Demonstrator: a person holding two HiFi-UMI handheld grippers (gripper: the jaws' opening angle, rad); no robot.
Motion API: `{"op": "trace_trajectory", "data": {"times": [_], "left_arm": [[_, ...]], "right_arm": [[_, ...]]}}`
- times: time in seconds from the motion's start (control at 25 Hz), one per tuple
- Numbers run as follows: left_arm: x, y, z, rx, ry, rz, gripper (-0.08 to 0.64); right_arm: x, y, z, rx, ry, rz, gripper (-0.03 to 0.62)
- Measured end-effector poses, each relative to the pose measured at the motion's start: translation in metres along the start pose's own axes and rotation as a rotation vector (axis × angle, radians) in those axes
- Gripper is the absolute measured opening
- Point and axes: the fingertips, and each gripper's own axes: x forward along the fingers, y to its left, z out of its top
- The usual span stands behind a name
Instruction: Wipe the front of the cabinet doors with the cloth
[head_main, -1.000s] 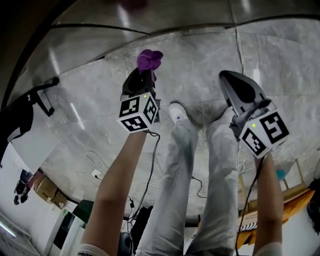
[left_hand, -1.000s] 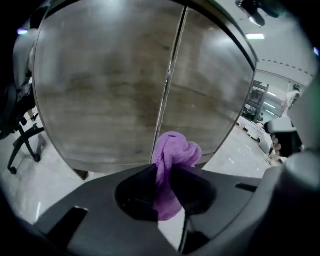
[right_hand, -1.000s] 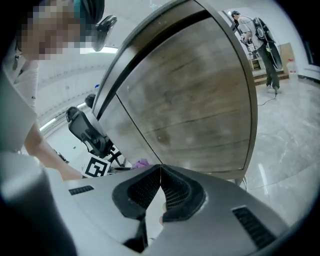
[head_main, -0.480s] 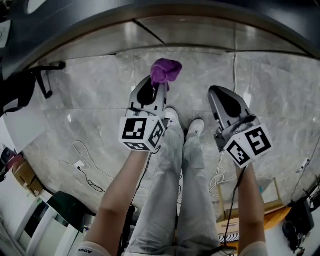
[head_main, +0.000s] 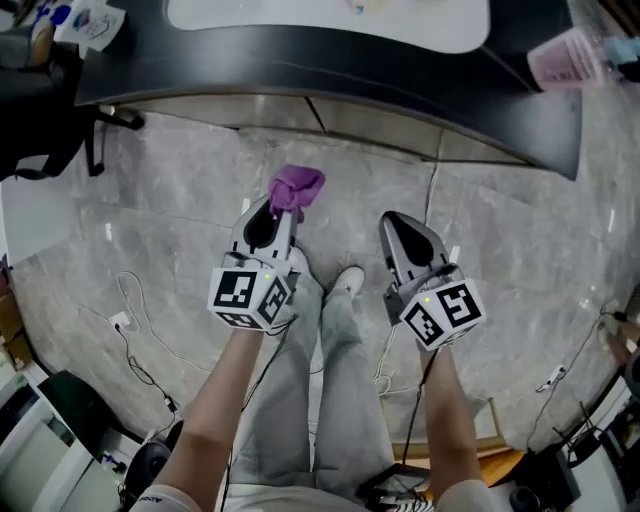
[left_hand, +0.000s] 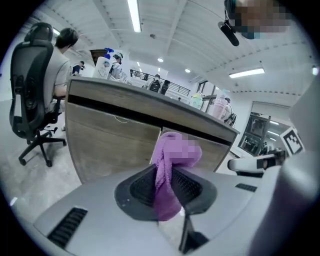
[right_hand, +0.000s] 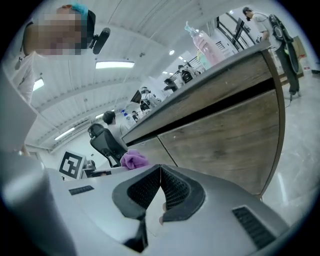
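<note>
Purple fuzzy cloth, bunched into a wad and pinched hard between the jaws of the left gripper, poking up and out past the tips. Same story looking along that gripper: jaws squeezed right onto the fabric, no gap on either side. Right gripper carrying nothing, jaws pressed together tip to tip, held just beside the left one. Both aimed at the wood-grain cabinet doors under the dark countertop, but well short of them, with a band of grey marble floor in between from the head view. No contact between cloth and door anywhere. So progress-wise: cloth in hand, lined up roughly opposite the seam between two doors, nothing more. Zero wiping done by the look of it, though no real way to tell clean from dirty on those fronts at this range. Left to do: pretty much the whole job. Close the gap, press the wad against a door, sweep across, then on to the neighbouring door. Not much cloth showing past the jaws, so maybe a risk of scraping the wood with hard gripper tips instead of fabric.
</note>
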Motion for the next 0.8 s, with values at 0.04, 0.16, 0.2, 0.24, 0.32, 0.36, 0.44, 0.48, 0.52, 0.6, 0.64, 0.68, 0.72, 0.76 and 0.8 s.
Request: {"op": "trace_trajectory", "data": {"times": [0.04,0.16,0.2,0.24,0.32,0.36,0.44,0.48,0.52,0.6,0.64,0.68,0.72,0.76,0.8], "left_arm": [[-0.007,0.001,0.004,0.013,-0.003,0.010,0.075],[-0.015,0.001,0.013,0.056,-0.005,0.018,0.075],[-0.013,0.002,0.016,0.070,-0.003,0.018,0.075],[-0.010,0.004,0.018,0.081,-0.003,0.018,0.075],[0.001,0.008,0.022,0.095,-0.005,0.013,0.075],[0.007,0.010,0.024,0.105,-0.006,0.010,0.075],[0.023,0.013,0.025,0.147,-0.008,0.010,0.075],[0.032,0.014,0.026,0.172,-0.005,0.009,0.075],[0.040,0.016,0.026,0.189,0.001,0.000,0.075],[0.052,0.020,0.033,0.193,0.007,-0.027,0.075],[0.058,0.021,0.041,0.188,0.006,-0.039,0.075],[0.064,0.019,0.053,0.186,0.004,-0.052,0.075],[0.071,0.014,0.068,0.186,0.005,-0.068,0.075],[0.078,0.006,0.083,0.191,0.010,-0.087,0.075],[0.084,-0.004,0.096,0.203,0.016,-0.106,0.075]], "right_arm": [[-0.003,0.004,0.004,0.003,-0.009,0.003,0.028],[-0.008,0.013,0.013,-0.009,-0.017,0.006,0.028],[-0.007,0.015,0.014,-0.013,-0.018,0.004,0.028],[-0.005,0.016,0.014,-0.016,-0.019,0.002,0.028],[0.002,0.017,0.011,-0.022,-0.013,-0.003,0.028],[0.006,0.017,0.008,-0.026,-0.008,-0.007,0.028],[0.012,0.014,0.002,-0.035,-0.002,-0.022,0.028],[0.015,0.013,0.000,-0.038,-0.002,-0.035,0.028],[0.017,0.012,-0.002,-0.037,-0.003,-0.052,0.028],[0.023,0.012,-0.005,-0.026,-0.008,-0.091,0.028],[0.026,0.012,-0.003,-0.017,-0.012,-0.111,0.028],[0.029,0.011,0.003,-0.008,-0.018,-0.131,0.028],[0.030,0.009,0.013,0.000,-0.025,-0.152,0.028],[0.030,0.007,0.026,0.008,-0.034,-0.172,0.028],[0.031,0.006,0.037,0.013,-0.043,-0.190,0.028]]}}
